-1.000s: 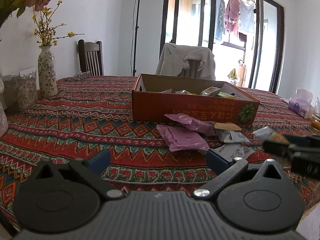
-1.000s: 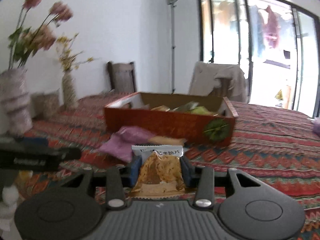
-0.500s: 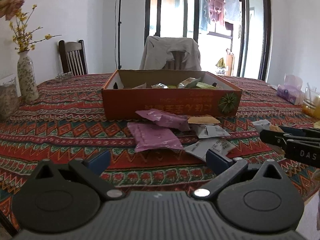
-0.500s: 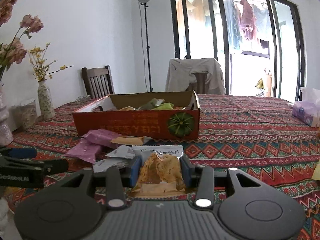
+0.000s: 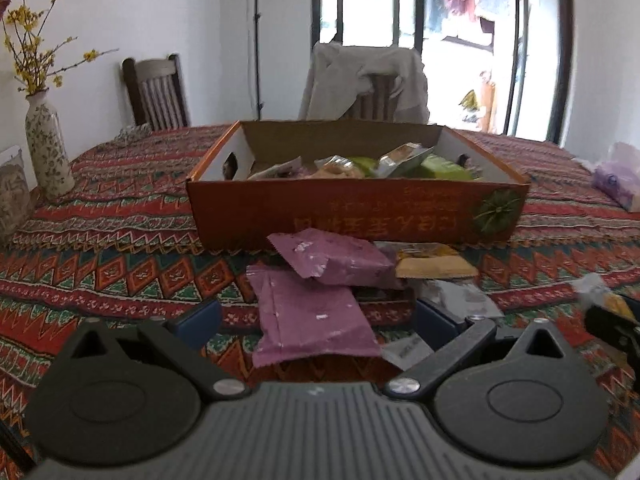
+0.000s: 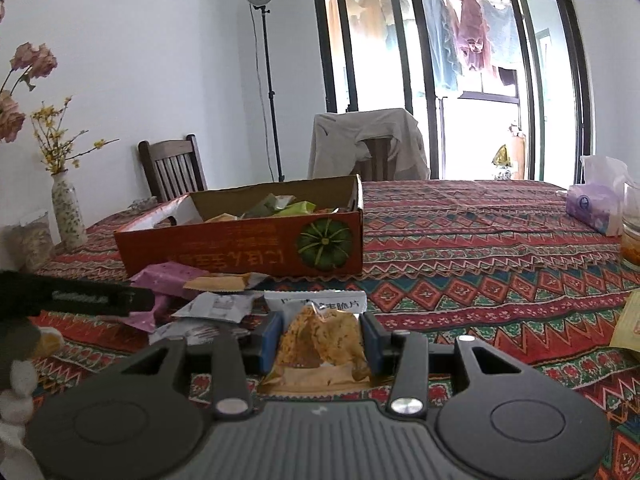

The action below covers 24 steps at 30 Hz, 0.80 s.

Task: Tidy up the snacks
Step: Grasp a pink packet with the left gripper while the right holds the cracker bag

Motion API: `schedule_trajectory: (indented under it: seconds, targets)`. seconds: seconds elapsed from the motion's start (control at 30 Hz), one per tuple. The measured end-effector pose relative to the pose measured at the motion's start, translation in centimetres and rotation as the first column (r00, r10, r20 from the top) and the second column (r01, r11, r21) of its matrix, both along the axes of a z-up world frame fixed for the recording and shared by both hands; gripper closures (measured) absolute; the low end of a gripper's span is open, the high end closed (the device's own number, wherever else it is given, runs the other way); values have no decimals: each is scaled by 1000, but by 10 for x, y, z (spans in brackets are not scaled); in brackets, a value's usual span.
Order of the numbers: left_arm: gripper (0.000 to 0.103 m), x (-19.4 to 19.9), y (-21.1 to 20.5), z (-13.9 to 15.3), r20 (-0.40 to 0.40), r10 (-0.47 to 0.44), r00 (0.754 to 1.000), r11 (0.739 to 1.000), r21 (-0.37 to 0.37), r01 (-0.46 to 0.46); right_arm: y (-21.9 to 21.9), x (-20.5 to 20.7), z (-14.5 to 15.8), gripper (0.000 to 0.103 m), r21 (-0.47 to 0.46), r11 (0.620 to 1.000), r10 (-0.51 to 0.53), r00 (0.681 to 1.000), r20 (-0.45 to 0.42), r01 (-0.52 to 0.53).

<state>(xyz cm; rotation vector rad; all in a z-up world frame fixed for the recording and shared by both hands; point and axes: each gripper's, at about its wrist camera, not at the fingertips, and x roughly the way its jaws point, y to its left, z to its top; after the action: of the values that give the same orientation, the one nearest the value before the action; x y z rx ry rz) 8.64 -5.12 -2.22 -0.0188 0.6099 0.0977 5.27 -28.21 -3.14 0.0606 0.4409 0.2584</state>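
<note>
**Inspector:** Purple foil is lying directly ahead of the left gripper (image 5: 316, 322). The near purple packet (image 5: 312, 320) is sitting between the wide-spread jaws, untouched by either pad, its long axis running away from the gripper toward the box (image 5: 356, 216). Nothing is being held on that side.

**Clerk:** And the right gripper (image 6: 322, 344)?

**Inspector:** Its jaws are standing narrow, pinching a clear chip packet (image 6: 320, 348) by both sides. The packet is sitting upright in the grip, clear of the cloth. The box (image 6: 248, 246) is lying ahead and to the left of it, long side facing the camera, top open, several snacks already inside.

**Clerk:** Which hand is nearer the loose pile?

**Inspector:** The left, in my judgement. A second purple packet (image 5: 336, 260), a tan bar (image 5: 434, 266) and a grey sachet (image 5: 460, 300) are crowding the cloth just beside the box's front wall. The right hand needs to carry leftward and over that wall to drop its load.

**Clerk:** Surface and room?

**Inspector:** A patterned red tablecloth (image 6: 480, 240) is covering the table. A vase (image 5: 48, 152) is standing near the left edge, a tissue pack (image 6: 592, 208) near the right. Two chairs are facing the far edge, one draped with cloth, before glass doors.
</note>
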Motion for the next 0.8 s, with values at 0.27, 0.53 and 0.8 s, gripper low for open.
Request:
schedule_trajectory:
  seconds: [0.27,0.53,0.8]
  targets:
    - [7,33,8,-15,-99,70,993,998,2,-70,-2,8,-3,61,6,1000,-13,1000,-12,13]
    - [38,32,11,-21,-99,45,994,999,-17,-47,-1,11,-5,61,6,1000,-13,1000,-22,13]
    - [41,11,24,-19,-67,22,998,998,-50,-26,1,12,-6,61,1,1000,-7,1000,-27,7]
